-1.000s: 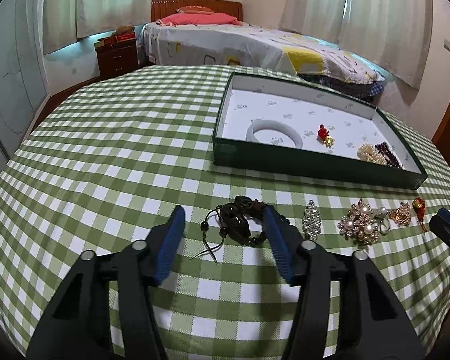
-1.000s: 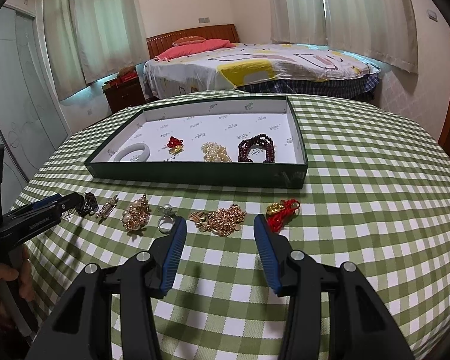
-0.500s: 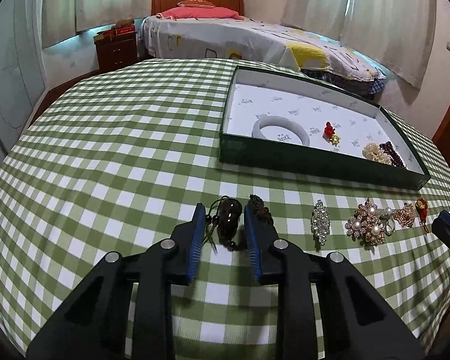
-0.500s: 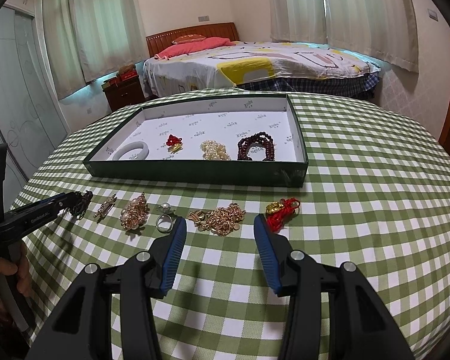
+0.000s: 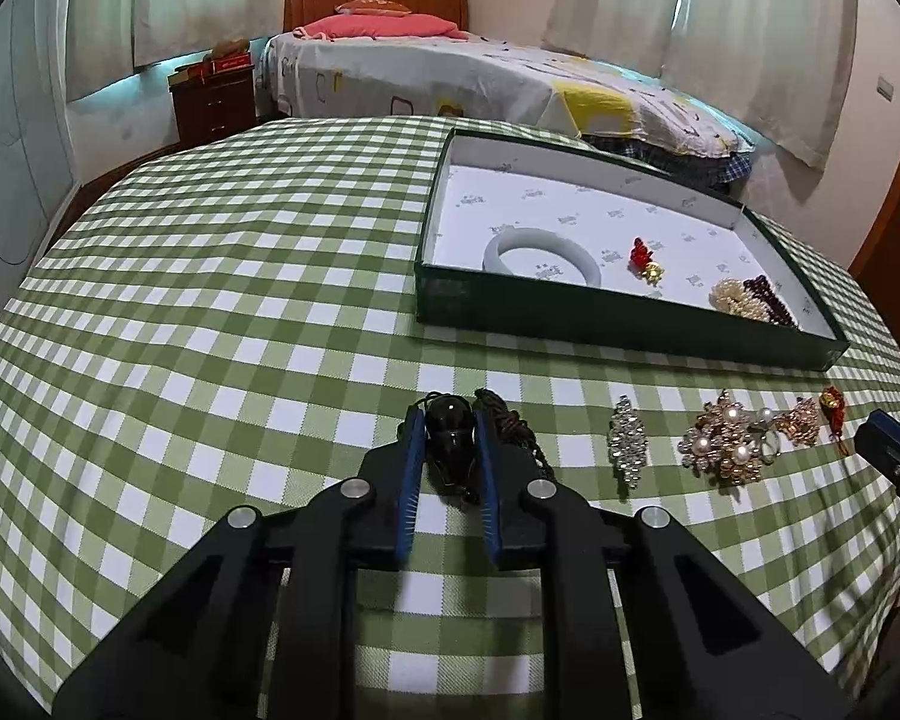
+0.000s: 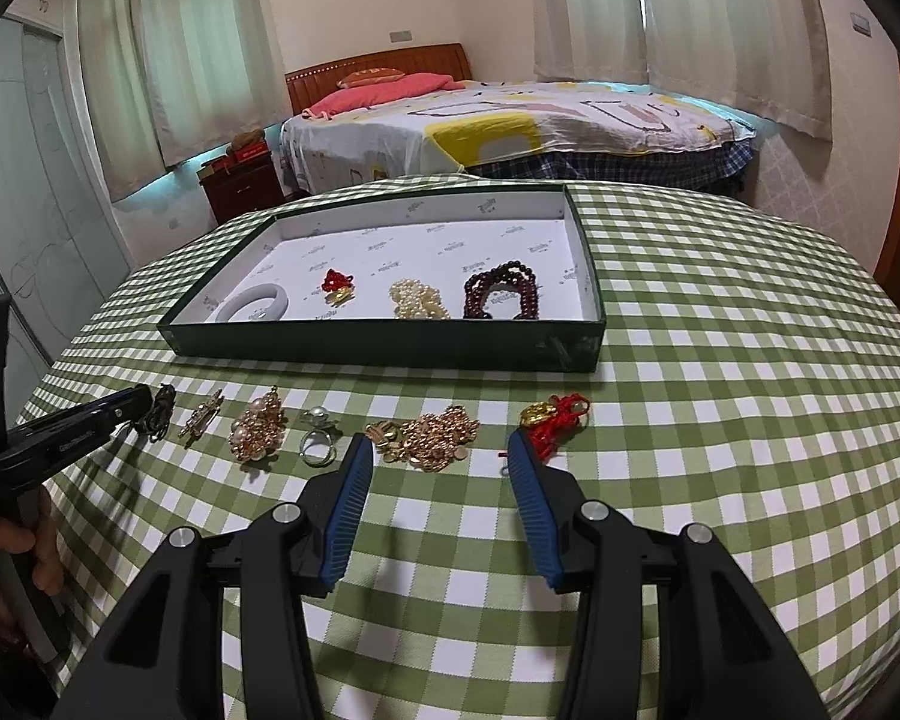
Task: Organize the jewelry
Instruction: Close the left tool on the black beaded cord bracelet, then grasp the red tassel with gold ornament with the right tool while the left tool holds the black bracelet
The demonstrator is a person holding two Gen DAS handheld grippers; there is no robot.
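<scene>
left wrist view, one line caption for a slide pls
Left gripper shut on a dark bead pendant on the green checked tablecloth, beside the green jewelry tray.

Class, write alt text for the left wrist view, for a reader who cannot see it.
The left hand-held gripper is shut on a dark pendant on a green checked tablecloth. To its right lie a crystal brooch and a pearl brooch; beyond, a green tray holds a white bangle.
</scene>
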